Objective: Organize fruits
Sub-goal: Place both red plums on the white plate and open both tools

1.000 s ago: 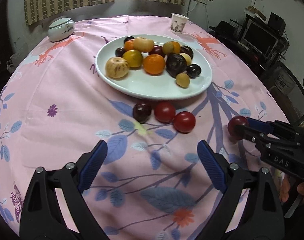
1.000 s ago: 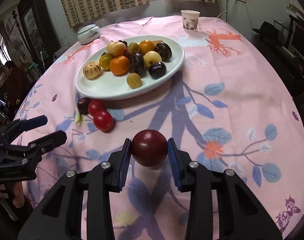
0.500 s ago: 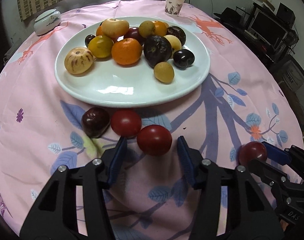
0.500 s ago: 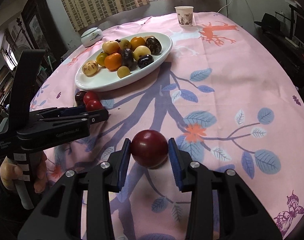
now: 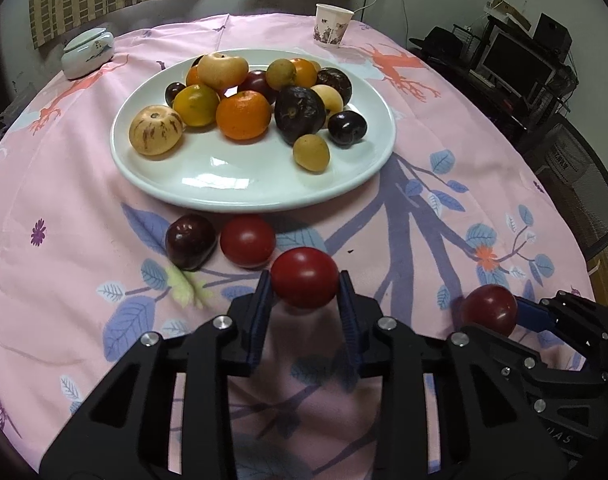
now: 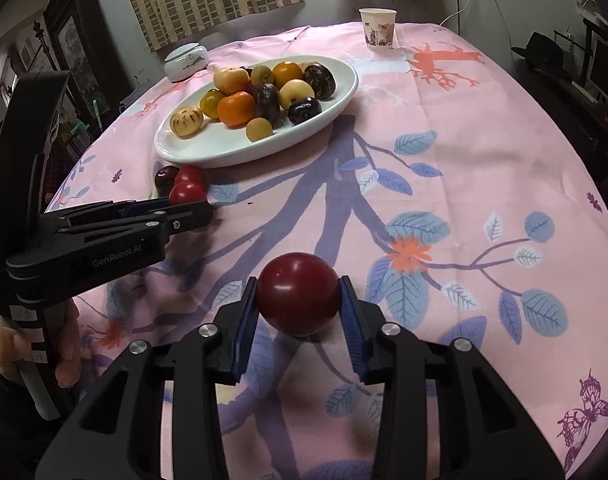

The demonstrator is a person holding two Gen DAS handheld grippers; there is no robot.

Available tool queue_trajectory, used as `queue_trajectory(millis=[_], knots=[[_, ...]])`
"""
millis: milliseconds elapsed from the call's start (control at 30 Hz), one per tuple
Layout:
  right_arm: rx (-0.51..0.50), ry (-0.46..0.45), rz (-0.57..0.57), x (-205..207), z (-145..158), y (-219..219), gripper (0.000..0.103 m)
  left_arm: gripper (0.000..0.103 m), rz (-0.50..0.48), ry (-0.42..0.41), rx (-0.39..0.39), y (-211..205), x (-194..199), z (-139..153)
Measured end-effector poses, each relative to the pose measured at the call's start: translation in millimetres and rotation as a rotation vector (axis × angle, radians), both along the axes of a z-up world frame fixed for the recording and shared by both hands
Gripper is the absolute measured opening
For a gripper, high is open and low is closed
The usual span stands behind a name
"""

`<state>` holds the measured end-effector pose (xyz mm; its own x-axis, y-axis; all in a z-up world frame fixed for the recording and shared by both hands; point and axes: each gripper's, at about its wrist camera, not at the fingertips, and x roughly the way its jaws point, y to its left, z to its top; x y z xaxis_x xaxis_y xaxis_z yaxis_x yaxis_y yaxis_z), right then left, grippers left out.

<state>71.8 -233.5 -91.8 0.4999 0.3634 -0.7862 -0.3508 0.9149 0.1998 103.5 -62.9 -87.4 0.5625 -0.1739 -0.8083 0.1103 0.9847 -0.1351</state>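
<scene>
The left gripper point(image 5: 305, 280), its jaws just closing, is squeezing a red tomato point(image 5: 305, 276) (near the white plate point(image 5: 223, 196)); the right gripper point(image 6: 298, 300) is clamping a dark red plum point(image 6: 298, 294).

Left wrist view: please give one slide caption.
Left gripper closes on a red tomato near the fruit plate.

bare cloth point(image 6: 484, 152) right of the plate point(image 6: 336, 104); fruit crowds its left.
</scene>
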Motion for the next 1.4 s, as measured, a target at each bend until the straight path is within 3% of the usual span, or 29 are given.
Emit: queue_trajectory(millis=[433, 733, 867, 1067, 1267, 1400], knots=[[0.042, -0.035, 0.027, -23, 27, 34, 0.040, 0.033, 0.009, -0.089, -0.065, 45, -60, 33], [0.042, -0.015, 0.063, -19, 33, 53, 0.040, 0.033, 0.036, -0.113, -0.072, 76, -61, 47], [0.031, -0.029, 0.095, -3, 47, 61, 0.040, 0.033, 0.049, -0.112, -0.051, 86, -42, 59], [0.014, -0.061, 0.147, 47, 69, 87, 0.040, 0.033, 0.045, -0.107, 0.015, 82, 18, 78], [-0.119, -0.060, 0.093, 100, 50, 93, 0.040, 0.033, 0.031, -0.025, -0.012, 77, 72, 63], [-0.114, -0.038, 0.038, 122, 41, 74, 0.040, 0.033, 0.026, 0.004, -0.009, 72, 89, 50]])
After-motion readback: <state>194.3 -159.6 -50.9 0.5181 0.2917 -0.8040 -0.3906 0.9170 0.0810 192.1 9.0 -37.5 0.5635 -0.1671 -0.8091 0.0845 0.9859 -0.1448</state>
